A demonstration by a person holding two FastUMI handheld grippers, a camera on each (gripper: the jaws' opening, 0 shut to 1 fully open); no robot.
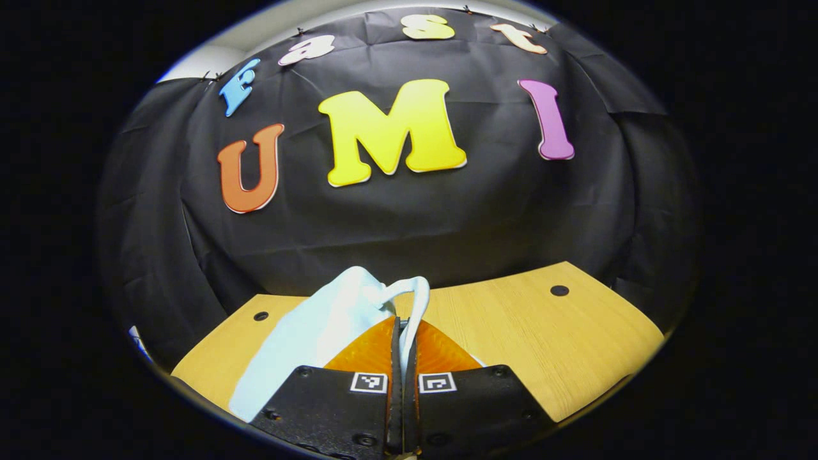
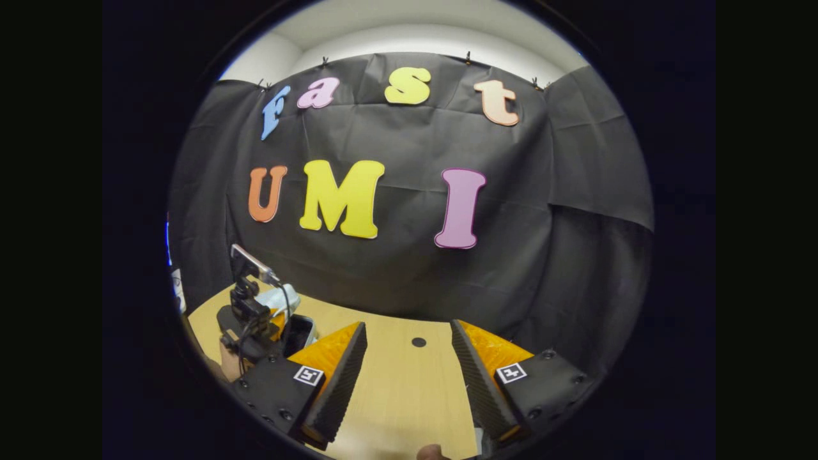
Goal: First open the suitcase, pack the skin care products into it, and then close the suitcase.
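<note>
A pale blue suitcase [image 1: 313, 332] rises slantwise in front of my left gripper [image 1: 404, 322], above the wooden table [image 1: 543, 345]. Its thin looped handle [image 1: 418, 297] runs down between the two fingers, which are shut on it. In the right gripper view the same suitcase [image 2: 281, 297] shows small at the far left, with a dark opening [image 2: 299, 333] just below the pale part; the left gripper [image 2: 255, 332] is on it. My right gripper [image 2: 409, 329] stands open over bare table [image 2: 409, 396], with nothing between its fingers.
The black cloth wall stands close behind the table's far edge. Small round holes [image 1: 559, 291] [image 2: 418, 342] are set in the tabletop. A hand [image 2: 220, 364] holds the left gripper, and a fingertip [image 2: 434, 452] shows at the bottom edge.
</note>
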